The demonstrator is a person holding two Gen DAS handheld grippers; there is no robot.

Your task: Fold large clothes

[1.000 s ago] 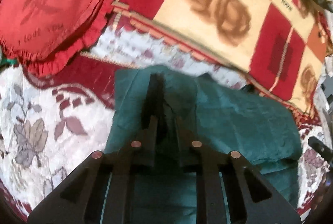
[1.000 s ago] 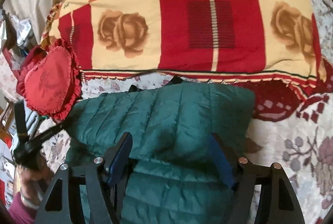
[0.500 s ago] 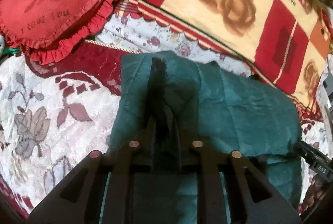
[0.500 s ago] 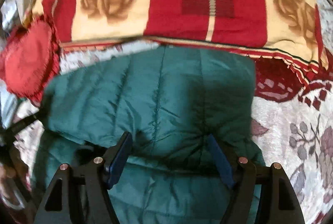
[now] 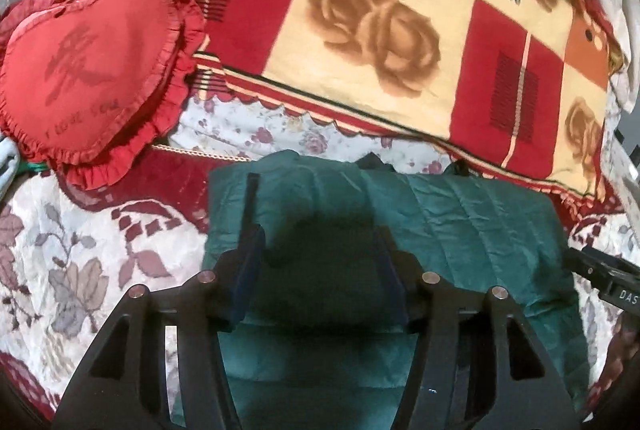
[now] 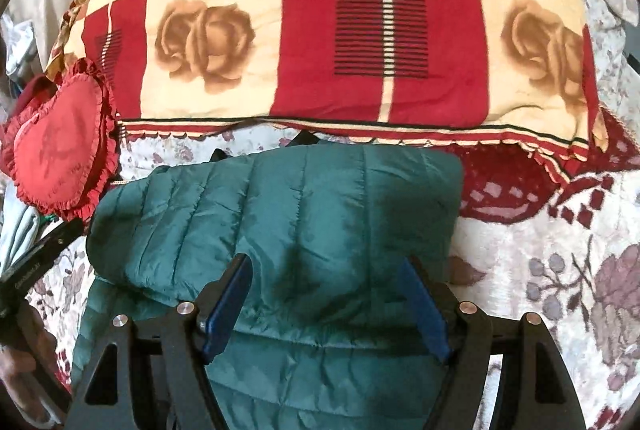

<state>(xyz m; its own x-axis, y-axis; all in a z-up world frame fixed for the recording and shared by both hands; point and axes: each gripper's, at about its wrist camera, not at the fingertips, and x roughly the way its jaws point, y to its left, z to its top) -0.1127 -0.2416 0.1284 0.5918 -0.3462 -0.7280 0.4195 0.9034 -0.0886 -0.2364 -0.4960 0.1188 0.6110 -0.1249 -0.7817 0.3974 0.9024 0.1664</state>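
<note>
A dark green quilted jacket (image 5: 460, 222) lies folded over on the floral bedspread, its upper layer doubled back over the lower one (image 6: 320, 214). My left gripper (image 5: 316, 226) hovers over the jacket's left part. Its jaws are opening, and the fabric lies below them with no pad pressing on it. My right gripper (image 6: 326, 266) stands open over the fold's near edge with nothing pinched. Each gripper shows at the edge of the other's view: the right gripper (image 5: 608, 278) and the left gripper (image 6: 40, 258).
A red heart-shaped frilled pillow (image 5: 88, 70) lies at the left (image 6: 60, 146). A red, cream and orange rose-patterned blanket (image 5: 380, 30) lies bunched just behind the jacket. The floral bedspread (image 5: 80, 262) stretches to both sides. A hand (image 6: 20, 370) holds the left gripper.
The left gripper was shut on a pinch of jacket fabric; it has let go, spread its jaws and drawn back upward. The right gripper stays open over the fold.
</note>
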